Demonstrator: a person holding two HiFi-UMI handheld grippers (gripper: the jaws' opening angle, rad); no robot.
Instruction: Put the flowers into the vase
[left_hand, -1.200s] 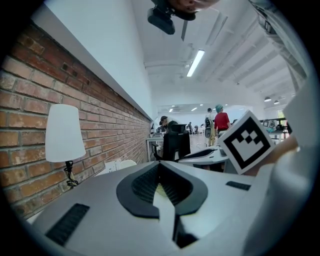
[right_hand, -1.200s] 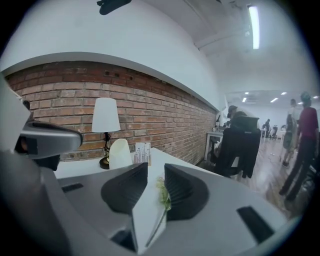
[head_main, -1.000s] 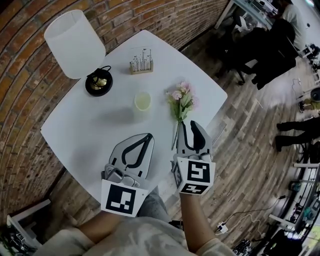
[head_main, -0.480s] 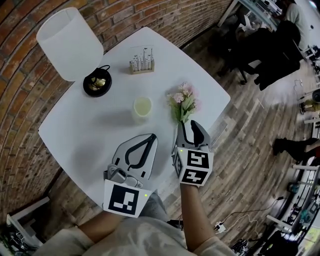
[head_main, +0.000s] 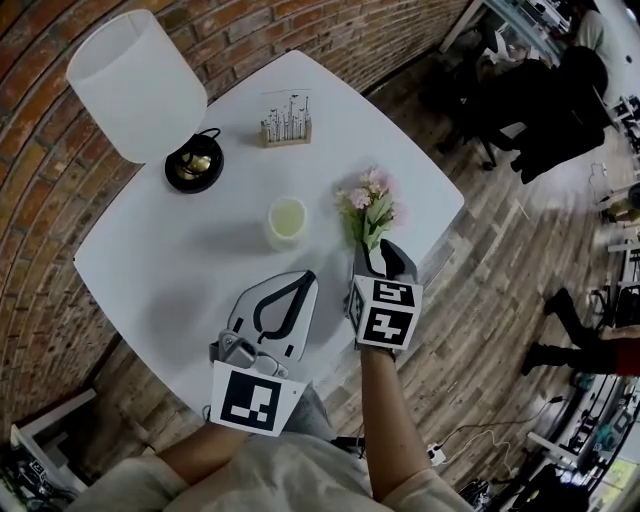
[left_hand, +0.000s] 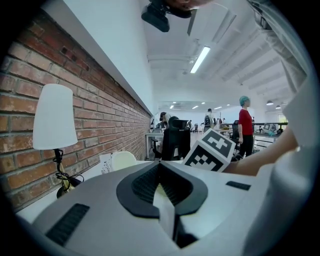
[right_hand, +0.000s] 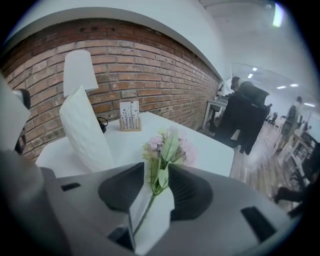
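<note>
- The flowers lie flat on the counter, right of centre in the head view. The blooms point toward the top of the frame and the stem runs down into the right gripper. Lying flat like this, the stem is probably the easiest part to take.
- The vase, a pale cup, stands upright just left of the blooms and apart from them, mouth up to receive the stem.
- The right fingers straddle the stem and are opening. White counter shows between them around the stem, so I judge nothing is pinched yet.
- The right forearm reaches up from the lower edge, with the gripper tipped down over the stem's lower end.
- The left gripper, lower centre, sits nearly level over the counter. Its fingers are closed tip to tip on nothing, seemingly parked clear of the pick.
</note>
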